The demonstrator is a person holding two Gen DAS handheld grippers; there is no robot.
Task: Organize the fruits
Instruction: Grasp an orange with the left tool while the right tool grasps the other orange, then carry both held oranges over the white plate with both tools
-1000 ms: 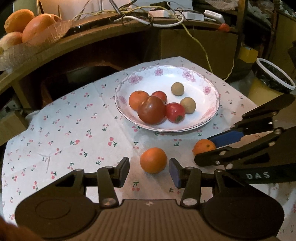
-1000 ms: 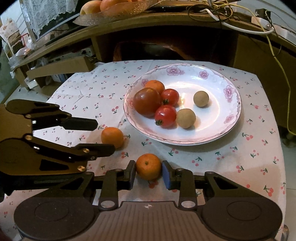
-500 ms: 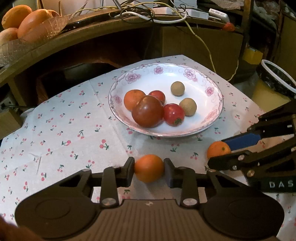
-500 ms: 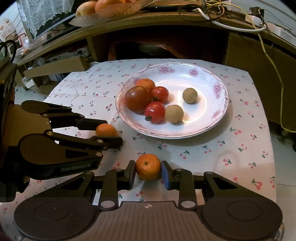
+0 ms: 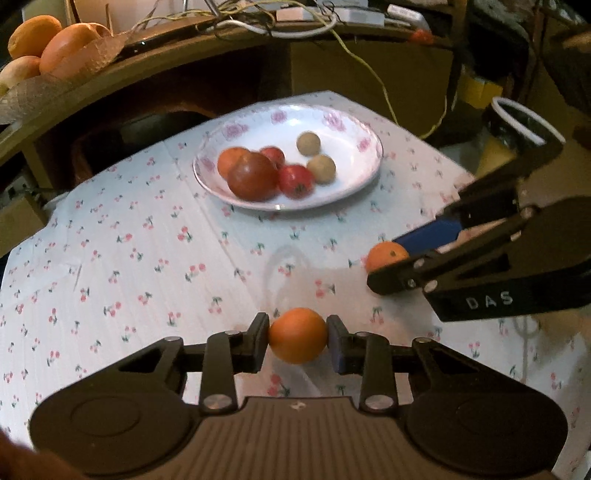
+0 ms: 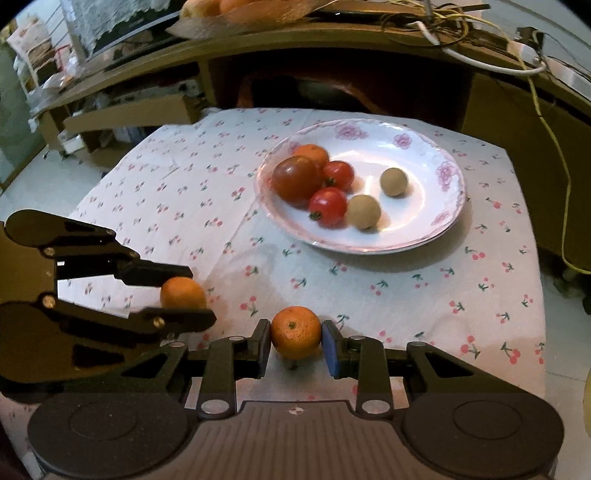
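My left gripper [image 5: 297, 341] is shut on a smooth orange [image 5: 297, 335], held above the cherry-print cloth; it also shows in the right wrist view [image 6: 183, 292]. My right gripper [image 6: 295, 341] is shut on a small tangerine [image 6: 295, 332], also seen in the left wrist view [image 5: 386, 255]. A white floral plate [image 6: 439, 229] beyond both grippers holds an orange [image 6: 312, 154], a dark tomato [image 6: 297, 179], two red tomatoes [image 6: 328, 206] and two tan round fruits [image 6: 364, 211].
A wooden shelf [image 5: 147, 74] runs behind the table with a glass dish of large oranges [image 5: 55, 40] and tangled cables [image 5: 280, 22]. A bin with a white rim [image 5: 524, 122] stands off the table's right side. Cardboard boxes [image 6: 122, 114] sit at the left.
Both grippers have lifted and pulled back from the plate with their fruits. The left gripper closed on the orange over the last second.
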